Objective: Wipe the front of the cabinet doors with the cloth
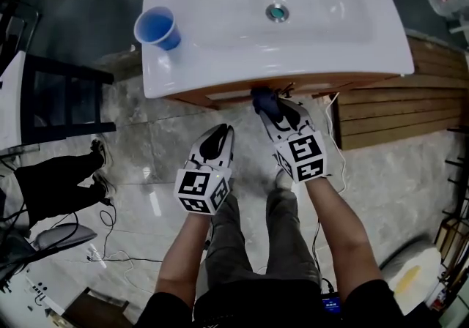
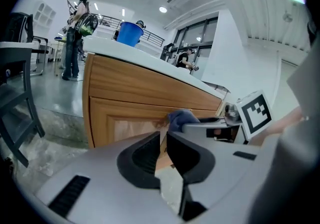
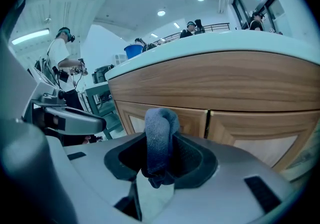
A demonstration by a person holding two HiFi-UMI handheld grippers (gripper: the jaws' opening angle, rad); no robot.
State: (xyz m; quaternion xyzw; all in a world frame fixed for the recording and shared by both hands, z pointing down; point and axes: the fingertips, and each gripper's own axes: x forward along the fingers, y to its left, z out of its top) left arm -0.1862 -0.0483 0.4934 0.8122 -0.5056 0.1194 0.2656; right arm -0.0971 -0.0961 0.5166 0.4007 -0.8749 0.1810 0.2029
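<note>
Scene: a person stands over a wooden vanity, a hand-held gripper in each fist, facing the cabinet doors (image 3: 250, 130) under a white basin (image 1: 183, 77).

Right gripper: the right gripper (image 1: 272, 110) is clamped on a folded blue cloth (image 3: 159, 138). The jaws are pressed into the fabric from both sides, and a rounded fold stands proud of the tips.

Cloth position: up at the top edge of the cabinet front, just under the basin's front edge and close to the seam where the two doors meet. From the right gripper view it seems to be at or just short of the left-hand door, though contact cannot be confirmed.

Left gripper: the left gripper (image 2: 163, 150) is drawn almost closed with nothing between its pads. It hangs beside its partner, lower and clear of the wood.

Also in frame: a blue cup (image 1: 157, 28) at the front left corner of the basin top.

Step in hand: likely the first passes across the door faces, with most of both panels yet to be covered.

Doing it well: keep the grip firm so the fold does not slip back between the jaws. Lead with fabric, never plastic. Work in overlapping strokes from the top edge down, follow the recessed frames of each door, and cross the centre seam rather than stopping at it.

Risk: too steep an angle would scrape the jaw tips on the wood.
</note>
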